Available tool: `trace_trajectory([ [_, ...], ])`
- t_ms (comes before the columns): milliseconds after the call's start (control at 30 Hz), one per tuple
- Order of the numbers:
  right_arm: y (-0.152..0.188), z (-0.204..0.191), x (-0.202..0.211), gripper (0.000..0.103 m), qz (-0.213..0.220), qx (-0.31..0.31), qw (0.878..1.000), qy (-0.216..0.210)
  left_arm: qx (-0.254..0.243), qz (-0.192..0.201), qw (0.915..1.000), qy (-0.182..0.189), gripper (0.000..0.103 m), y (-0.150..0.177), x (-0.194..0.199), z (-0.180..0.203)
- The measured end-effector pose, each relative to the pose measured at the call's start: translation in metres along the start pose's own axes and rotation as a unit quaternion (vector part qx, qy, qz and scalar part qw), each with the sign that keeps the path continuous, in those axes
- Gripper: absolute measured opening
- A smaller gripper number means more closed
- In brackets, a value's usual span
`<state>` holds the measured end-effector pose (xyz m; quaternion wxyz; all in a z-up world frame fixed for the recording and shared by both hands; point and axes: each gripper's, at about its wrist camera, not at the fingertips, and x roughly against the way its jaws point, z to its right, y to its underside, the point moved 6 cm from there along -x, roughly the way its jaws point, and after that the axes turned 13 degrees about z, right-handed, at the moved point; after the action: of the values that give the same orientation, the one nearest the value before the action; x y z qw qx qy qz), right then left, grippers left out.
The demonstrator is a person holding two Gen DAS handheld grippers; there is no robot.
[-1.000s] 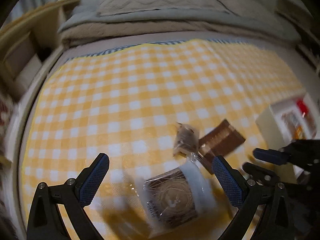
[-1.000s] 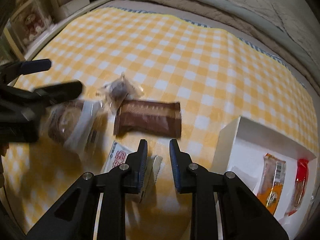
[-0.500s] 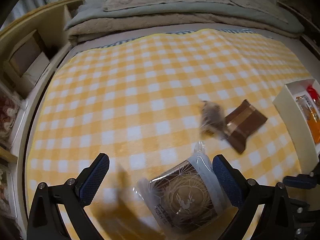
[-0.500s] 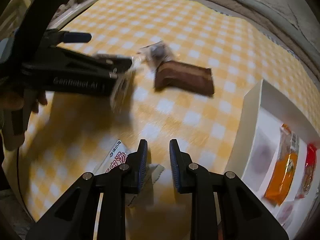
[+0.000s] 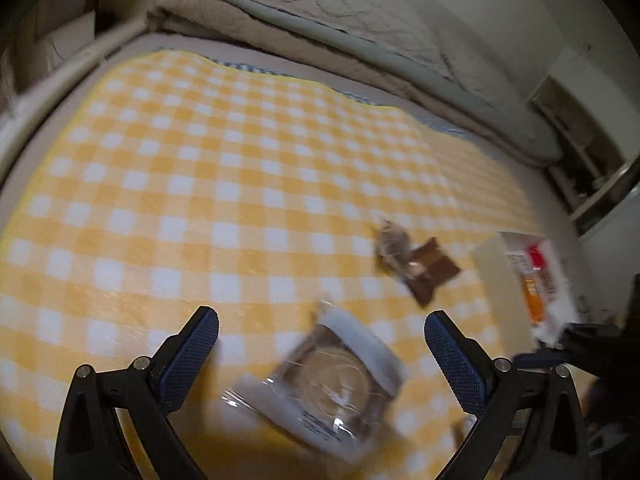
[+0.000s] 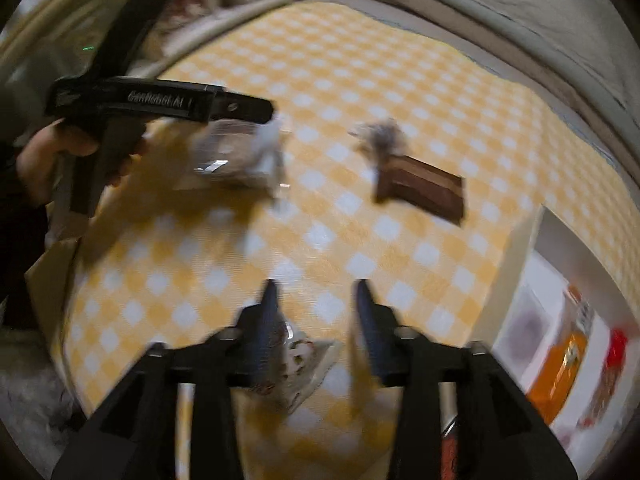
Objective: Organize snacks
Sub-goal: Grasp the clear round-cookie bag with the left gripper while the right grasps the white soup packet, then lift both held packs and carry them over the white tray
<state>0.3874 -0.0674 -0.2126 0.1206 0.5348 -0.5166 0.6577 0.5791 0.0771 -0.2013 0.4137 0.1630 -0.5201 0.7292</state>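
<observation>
White box (image 6: 520,248) holds an orange packet (image 6: 564,368) and a red one (image 6: 612,348).

A yellow and white checked cloth (image 5: 224,184) covers the surface. Behind it lies a folded beige and grey blanket (image 5: 360,36). On the left stands what may be a pale wooden shelf (image 5: 60,20), blurry. The light is dim.

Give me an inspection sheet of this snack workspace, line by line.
Surface: yellow checked cloth over a bed.
Job's things: round pastry pack, small dark sweet overlapping the brown bar, printed packet, white box holding orange and red packs.
Clutter: nothing seen.
Grippers: left claw open over the pastry pack; right claw just opening, packet lying below it.
Cables: nothing seen.
Surroundings: folded bedding, shelving at the edges.
</observation>
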Motion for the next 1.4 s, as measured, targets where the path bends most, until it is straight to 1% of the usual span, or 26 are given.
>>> trace_trajectory([
  [33, 0.0, -0.002, 0.0, 0.06, 0.001, 0.01, 1.0, -0.004, -0.005, 0.003, 0.9994, 0.035, 0.103, 0.001, 0.001, 0.002],
  [100, 0.002, -0.004, -0.001, 0.06, 0.003, 0.027, 1.0, -0.015, -0.01, -0.005, 0.9981, 0.06, 0.103, 0.005, 0.001, 0.007],
  [167, 0.004, -0.008, -0.006, 0.06, 0.001, 0.024, 0.999, -0.034, -0.026, -0.011, 0.9961, 0.084, 0.103, 0.011, 0.001, 0.013],
  [233, 0.005, -0.013, -0.014, 0.06, -0.001, 0.011, 0.997, -0.072, -0.04, -0.017, 0.9942, 0.099, 0.103, 0.017, 0.002, 0.019],
  [333, 0.008, -0.017, -0.026, 0.064, -0.015, 0.007, 0.995, -0.099, -0.039, -0.034, 0.9911, 0.123, 0.103, 0.027, 0.005, 0.021],
  [467, 0.018, -0.013, -0.031, 0.065, -0.037, -0.004, 0.995, -0.095, -0.048, -0.053, 0.9882, 0.136, 0.103, 0.037, 0.001, 0.029],
  [567, 0.026, -0.013, -0.027, 0.065, -0.047, -0.016, 0.993, -0.105, -0.062, -0.065, 0.989, 0.118, 0.103, 0.042, -0.01, 0.037],
  [667, 0.037, -0.015, -0.021, 0.066, -0.061, -0.01, 0.992, -0.106, -0.073, -0.069, 0.9911, 0.087, 0.102, 0.045, -0.014, 0.044],
  [733, 0.048, -0.018, -0.017, 0.066, -0.075, -0.002, 0.991, -0.109, -0.079, -0.068, 0.9919, 0.073, 0.102, 0.046, -0.016, 0.05],
  [767, 0.052, -0.02, -0.015, 0.066, -0.08, 0.002, 0.991, -0.11, -0.079, -0.066, 0.9924, 0.067, 0.101, 0.045, -0.017, 0.052],
  [833, 0.06, -0.025, -0.009, 0.066, -0.09, 0.006, 0.989, -0.116, -0.084, -0.068, 0.9932, 0.044, 0.099, 0.046, -0.02, 0.056],
  [867, 0.062, -0.026, -0.008, 0.066, -0.092, 0.006, 0.989, -0.118, -0.091, -0.065, 0.9929, 0.041, 0.097, 0.046, -0.022, 0.058],
  [900, 0.065, -0.028, -0.006, 0.066, -0.093, 0.006, 0.989, -0.117, -0.094, -0.065, 0.993, 0.028, 0.096, 0.046, -0.024, 0.059],
  [967, 0.066, -0.029, -0.005, 0.066, -0.088, -0.008, 0.991, -0.101, -0.1, -0.066, 0.9927, 0.012, 0.095, 0.047, -0.022, 0.062],
  [1067, 0.063, -0.027, -0.01, 0.066, -0.078, -0.052, 0.993, -0.07, -0.101, -0.072, 0.9922, -0.014, 0.092, 0.048, -0.029, 0.068],
  [1133, 0.063, -0.025, -0.013, 0.066, -0.079, -0.066, 0.994, -0.047, -0.103, -0.072, 0.9919, -0.018, 0.088, 0.046, -0.033, 0.071],
  [1167, 0.062, -0.026, -0.016, 0.065, -0.079, -0.065, 0.994, -0.039, -0.106, -0.073, 0.9913, -0.025, 0.084, 0.046, -0.035, 0.071],
  [1200, 0.062, -0.026, -0.017, 0.061, -0.077, -0.063, 0.995, -0.031, -0.11, -0.074, 0.9905, -0.036, 0.079, 0.046, -0.037, 0.072],
  [1233, 0.062, -0.028, -0.018, 0.058, -0.074, -0.059, 0.995, -0.024, -0.111, -0.075, 0.99, -0.043, 0.077, 0.046, -0.039, 0.071],
  [1267, 0.063, -0.029, -0.019, 0.054, -0.073, -0.054, 0.996, -0.017, -0.109, -0.077, 0.9897, -0.05, 0.074, 0.046, -0.042, 0.069],
  [1400, 0.065, -0.035, -0.015, 0.052, -0.063, -0.042, 0.997, -0.004, -0.101, -0.086, 0.9894, -0.058, 0.072, 0.047, -0.05, 0.067],
])
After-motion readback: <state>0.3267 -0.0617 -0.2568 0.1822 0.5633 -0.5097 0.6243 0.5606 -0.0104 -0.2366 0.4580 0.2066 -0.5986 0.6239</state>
